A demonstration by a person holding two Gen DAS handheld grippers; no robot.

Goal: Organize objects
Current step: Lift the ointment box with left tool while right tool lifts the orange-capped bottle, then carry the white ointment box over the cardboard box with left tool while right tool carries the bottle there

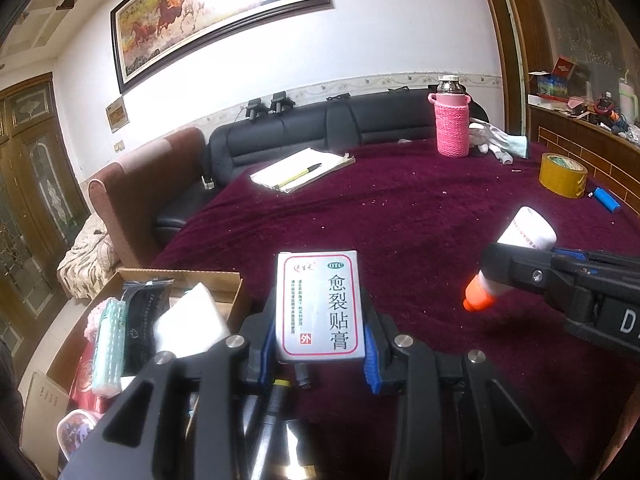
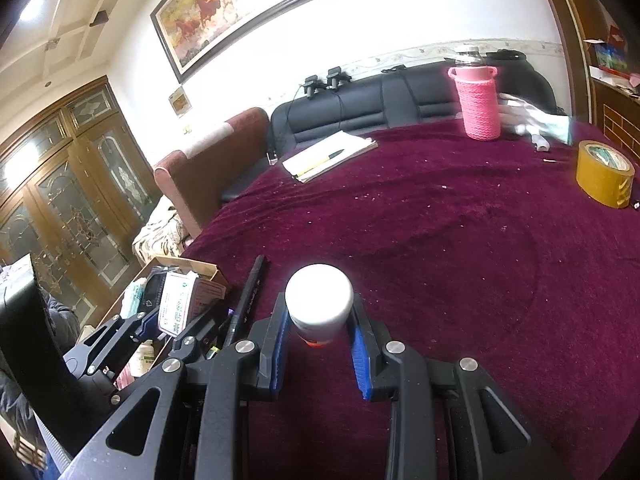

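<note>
My left gripper is shut on a white medicine box with red border and Chinese print, held upright above the maroon tablecloth. My right gripper is shut on a white tube with an orange cap; in the left wrist view that tube shows at the right, cap pointing down-left. A cardboard box with several items stands at the table's left edge, just left of the left gripper; it also shows in the right wrist view.
A notepad with a pen, a bottle in a pink knitted sleeve, white cloth, a yellow tape roll and a blue lighter lie on the far table. A black pen lies near the box. Sofas stand behind.
</note>
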